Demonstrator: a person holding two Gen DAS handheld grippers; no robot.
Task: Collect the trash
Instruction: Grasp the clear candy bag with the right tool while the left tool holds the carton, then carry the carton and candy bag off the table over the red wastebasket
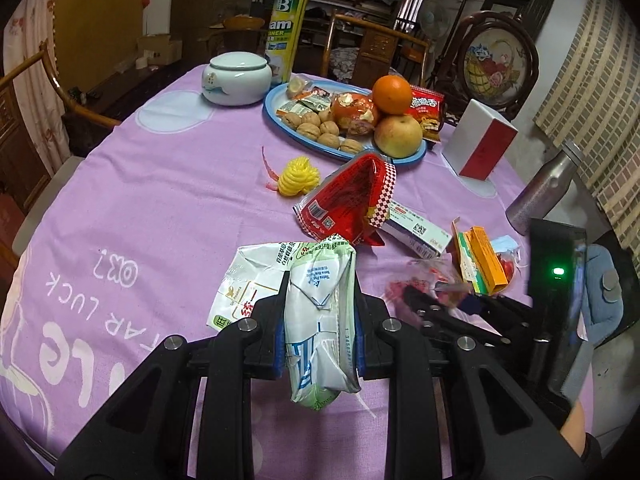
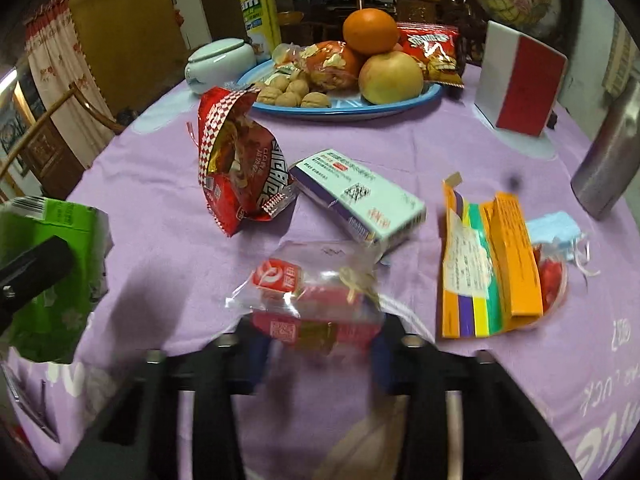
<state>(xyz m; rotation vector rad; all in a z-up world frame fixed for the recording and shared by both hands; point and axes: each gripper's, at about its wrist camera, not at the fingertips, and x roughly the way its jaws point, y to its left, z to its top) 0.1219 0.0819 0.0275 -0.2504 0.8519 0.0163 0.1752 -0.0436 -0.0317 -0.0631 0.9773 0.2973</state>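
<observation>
1. Could ruck the cloth (image 1: 160, 208) and shift everything on it, should low fingertips snag the fabric on a lift.
2. Could tip the flask (image 2: 600, 160), standing at the far right of the table, with a wide swing of the right gripper (image 2: 320, 336).
3. Could topple the red pack (image 2: 240, 168), upright and torn open just beyond the bag, and spill whatever is left inside.
4. Could drop the carton (image 1: 320, 340). Crushed, clamped upright in the left gripper (image 1: 320, 286), seemingly clear of the table, lower end hanging below the pads. May slide out on a tilt, being slick card.
5. Could lose the bag (image 2: 312, 292). On the cloth nearest the camera, between the right jaws, which are closed in against its sides. Too blurred to judge how firm the hold is. May slip or tear, being thin film.
</observation>
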